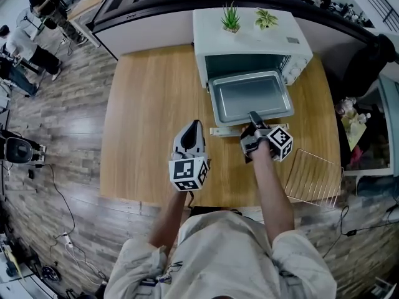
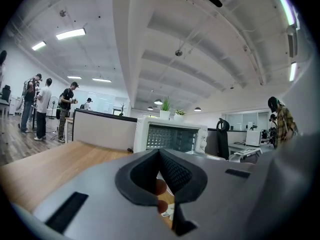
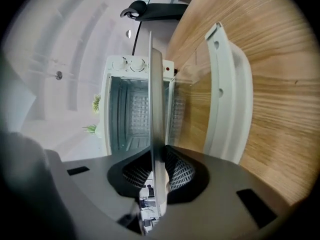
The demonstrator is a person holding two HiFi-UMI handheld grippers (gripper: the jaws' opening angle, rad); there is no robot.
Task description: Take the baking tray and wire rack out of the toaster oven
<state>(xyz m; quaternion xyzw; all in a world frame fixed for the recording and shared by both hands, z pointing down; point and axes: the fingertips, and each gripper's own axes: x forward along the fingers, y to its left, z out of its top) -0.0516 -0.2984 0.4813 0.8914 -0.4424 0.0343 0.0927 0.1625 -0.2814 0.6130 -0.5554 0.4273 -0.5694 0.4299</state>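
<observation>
The white toaster oven [image 1: 249, 42] stands at the table's far side with its door [image 1: 225, 130] folded down. A grey baking tray [image 1: 251, 97] sticks more than halfway out of the oven mouth. My right gripper [image 1: 254, 116] is shut on the tray's near rim. In the right gripper view the tray [image 3: 156, 99] shows edge-on between the right gripper's [image 3: 157, 153] pads, with the oven cavity [image 3: 127, 116] behind. The wire rack [image 1: 313, 177] lies on the table at the right. My left gripper [image 1: 194, 125] hovers left of the door, shut and holding nothing; in its own view the left gripper [image 2: 160, 152] points level at the oven [image 2: 170, 137].
Two small potted plants [image 1: 231, 18] sit on the oven's top. The wooden table [image 1: 149, 117] has bare room left of the oven. A cluttered shelf [image 1: 356, 129] stands off the table's right end. People stand and sit in the background at the far left [image 1: 25, 42].
</observation>
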